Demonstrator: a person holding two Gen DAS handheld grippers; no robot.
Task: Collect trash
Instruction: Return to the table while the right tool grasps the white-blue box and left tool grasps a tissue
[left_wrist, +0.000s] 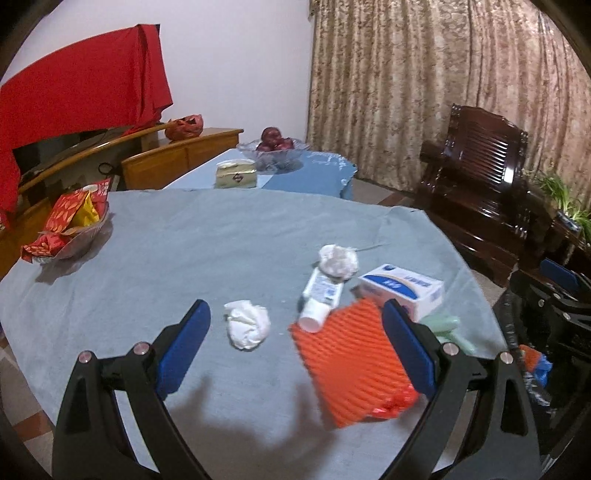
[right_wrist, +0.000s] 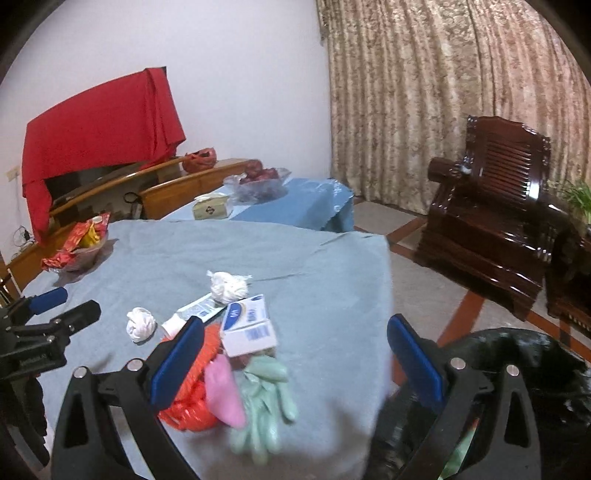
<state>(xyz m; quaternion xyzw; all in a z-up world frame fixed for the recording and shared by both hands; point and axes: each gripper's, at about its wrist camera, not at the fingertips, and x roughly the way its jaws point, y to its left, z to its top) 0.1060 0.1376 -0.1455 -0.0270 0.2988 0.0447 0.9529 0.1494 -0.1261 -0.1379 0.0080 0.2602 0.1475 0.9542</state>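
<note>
Trash lies on the grey-blue table cloth (left_wrist: 184, 236). A crumpled white tissue (left_wrist: 246, 324) sits between the fingers of my open left gripper (left_wrist: 297, 325), ahead of the tips. An orange ribbed foam net (left_wrist: 351, 363) lies by its right finger. Beyond are a white tube (left_wrist: 319, 295), a second tissue ball (left_wrist: 338, 260), a white and blue box (left_wrist: 402, 290) and green gloves (left_wrist: 445, 326). My right gripper (right_wrist: 295, 341) is open and empty above the table's right edge, over the green gloves (right_wrist: 266, 398), a pink piece (right_wrist: 221, 391) and the box (right_wrist: 248, 325). The left gripper shows at far left (right_wrist: 55, 306).
A black-lined trash bin (right_wrist: 517, 369) stands on the floor right of the table. A bowl of red and yellow snack packets (left_wrist: 72, 225) sits at the table's far left. A second table holds a tissue box (left_wrist: 236, 173) and a fruit bowl (left_wrist: 275, 147). A dark wooden armchair (left_wrist: 480, 184) stands right.
</note>
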